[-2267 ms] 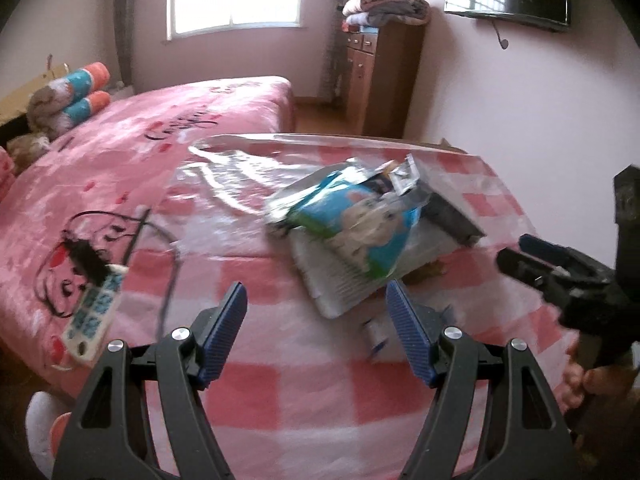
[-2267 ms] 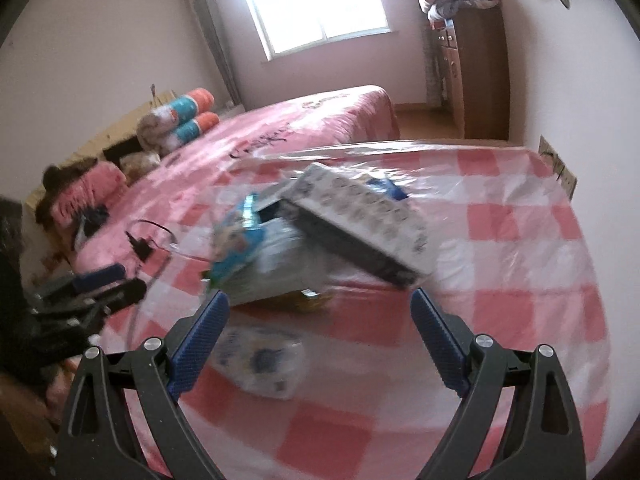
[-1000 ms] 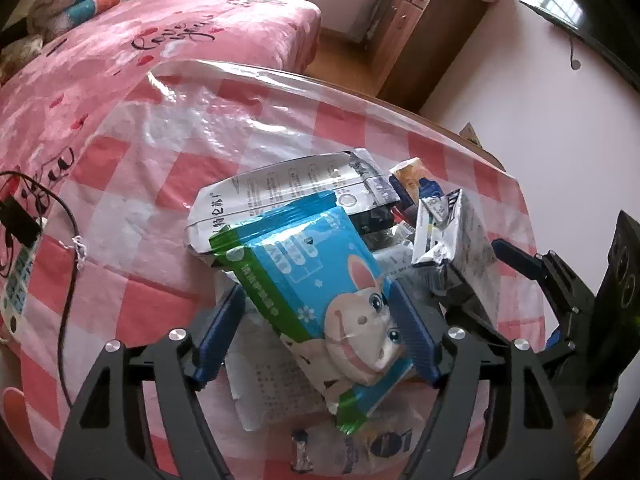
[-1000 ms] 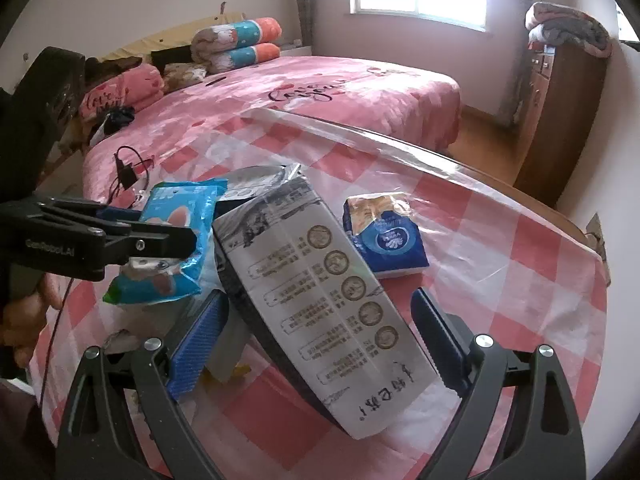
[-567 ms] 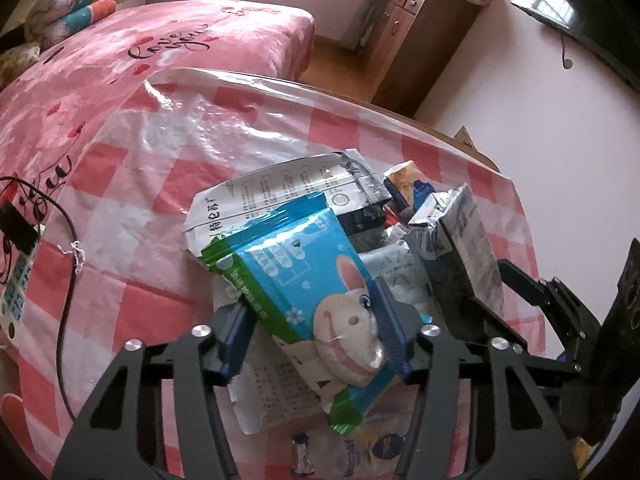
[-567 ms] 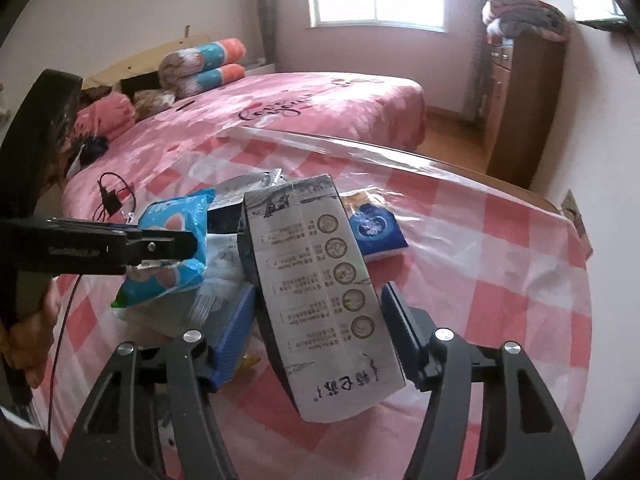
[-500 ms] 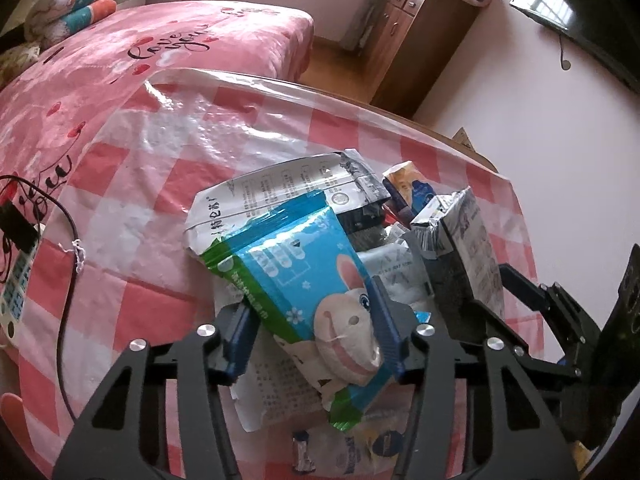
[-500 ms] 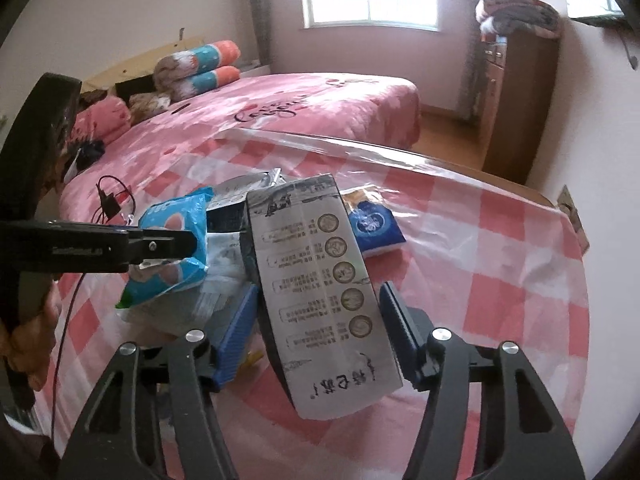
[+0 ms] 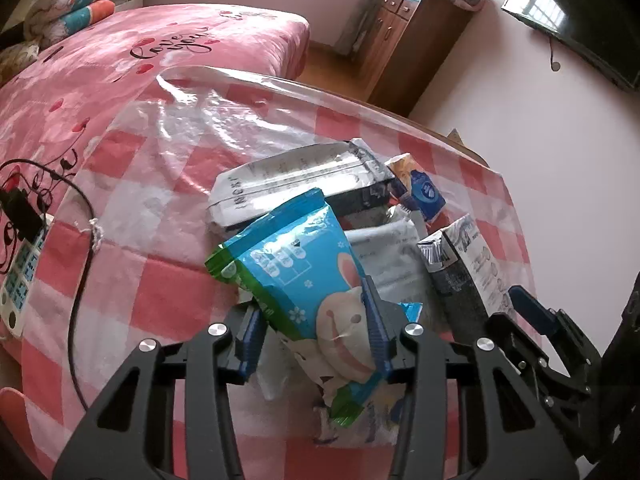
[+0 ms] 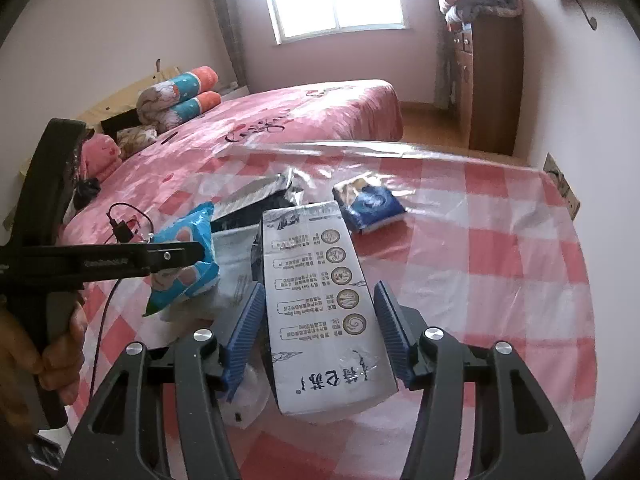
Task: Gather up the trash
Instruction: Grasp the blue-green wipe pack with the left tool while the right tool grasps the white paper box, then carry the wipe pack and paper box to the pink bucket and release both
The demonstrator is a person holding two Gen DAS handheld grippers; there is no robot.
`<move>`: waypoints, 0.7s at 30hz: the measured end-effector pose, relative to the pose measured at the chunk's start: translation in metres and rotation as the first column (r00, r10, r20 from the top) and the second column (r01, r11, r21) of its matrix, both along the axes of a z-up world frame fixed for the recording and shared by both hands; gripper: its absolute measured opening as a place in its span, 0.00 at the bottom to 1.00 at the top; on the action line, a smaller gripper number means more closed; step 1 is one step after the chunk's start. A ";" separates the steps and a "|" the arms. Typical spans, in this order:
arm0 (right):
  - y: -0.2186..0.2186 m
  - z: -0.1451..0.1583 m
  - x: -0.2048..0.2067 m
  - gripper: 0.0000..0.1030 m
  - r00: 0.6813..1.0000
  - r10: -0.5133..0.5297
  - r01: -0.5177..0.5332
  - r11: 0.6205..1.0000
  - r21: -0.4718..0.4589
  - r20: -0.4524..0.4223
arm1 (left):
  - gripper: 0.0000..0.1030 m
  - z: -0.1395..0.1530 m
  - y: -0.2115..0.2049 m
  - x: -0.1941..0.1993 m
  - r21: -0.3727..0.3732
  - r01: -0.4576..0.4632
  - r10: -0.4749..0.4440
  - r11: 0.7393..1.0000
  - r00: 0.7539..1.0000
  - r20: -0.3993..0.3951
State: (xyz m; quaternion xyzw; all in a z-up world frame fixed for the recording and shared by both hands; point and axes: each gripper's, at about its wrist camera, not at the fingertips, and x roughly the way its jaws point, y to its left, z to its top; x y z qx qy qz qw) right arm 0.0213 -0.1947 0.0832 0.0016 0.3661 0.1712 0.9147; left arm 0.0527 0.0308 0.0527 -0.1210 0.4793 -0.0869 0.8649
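Left wrist: left gripper [image 9: 314, 330] jaws have just been closing and now pinch the blue rabbit-print pouch [image 9: 304, 276] at its lower half. The pouch's bottom end and whatever lies under it are hidden behind the blue pads [image 9: 374, 320]. A small clear wrapper [image 9: 360, 420] below is blurred, contents unreadable. Silver-black bag [image 9: 296, 184] lies flat behind the pouch, partly covered by it. The right gripper enters from the right edge, cut off by the frame. Table's checked cloth [image 9: 160, 160] is open to the left and far side; a cable [image 9: 78, 240] and power strip [image 9: 20, 276] sit at the left edge.

Right wrist: right gripper [image 10: 320, 320] jaws have just been closing; both pads press the sides of the white printed bag [image 10: 320, 284], which lifts toward the camera. Its underside is out of sight. Blue tissue pack [image 10: 372, 204] lies beyond, apart from the pile. Cloth to the right is free up to the table's edge [image 10: 576, 240]. A hand [image 10: 40, 344] at lower left is cropped.
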 end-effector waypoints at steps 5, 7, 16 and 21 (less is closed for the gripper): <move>-0.003 -0.006 -0.004 0.11 0.999 -0.023 0.024 0.999 0.028 -0.048 | 0.44 0.000 0.009 -0.014 0.002 0.011 -0.011 1.000 1.000 0.014; -0.008 -0.008 -0.006 0.13 0.998 -0.028 0.032 0.998 0.061 -0.054 | 0.44 -0.002 0.013 -0.021 0.002 0.009 -0.009 1.000 1.000 0.015; 0.004 -0.016 -0.005 0.71 0.997 0.022 -0.014 0.995 0.098 -0.078 | 0.44 -0.012 0.028 -0.052 0.039 0.017 -0.018 0.999 0.999 0.032; 0.026 -0.026 -0.006 0.74 0.997 0.031 -0.028 0.999 0.043 -0.077 | 0.44 -0.012 0.035 -0.066 0.060 0.016 -0.019 0.998 0.999 0.048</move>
